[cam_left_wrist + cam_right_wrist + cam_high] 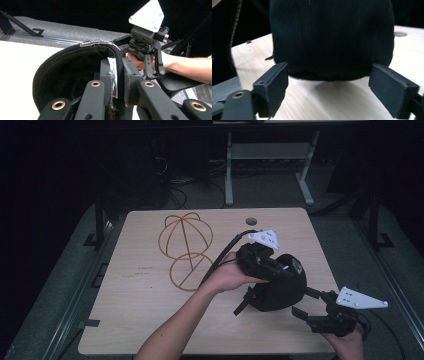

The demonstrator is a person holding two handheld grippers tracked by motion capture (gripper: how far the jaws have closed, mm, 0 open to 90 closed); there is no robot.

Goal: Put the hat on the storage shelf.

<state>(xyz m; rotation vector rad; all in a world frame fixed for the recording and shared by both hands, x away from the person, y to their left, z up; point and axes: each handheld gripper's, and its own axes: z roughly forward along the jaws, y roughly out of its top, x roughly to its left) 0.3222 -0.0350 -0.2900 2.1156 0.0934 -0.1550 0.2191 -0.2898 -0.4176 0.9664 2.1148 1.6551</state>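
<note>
A black cap [277, 292] is held just above the wooden table [145, 320] at its right side. My left gripper [287, 269] reaches over the cap from the left. In the left gripper view it [117, 75] is shut on the cap's rim [100, 45], with the band and a white label pinched between the jaws. My right gripper [306, 302] stands open just right of the cap, jaws pointing at it. In the right gripper view the cap [332, 37] hangs in front of the spread jaws [332, 92], not between them.
A gold wire hat stand [186, 245] lies on the table behind and left of the cap. A round hole [251, 221] sits near the table's far edge. The left gripper's cable [225, 252] arcs over the table. Table legs and cables are beyond the far edge.
</note>
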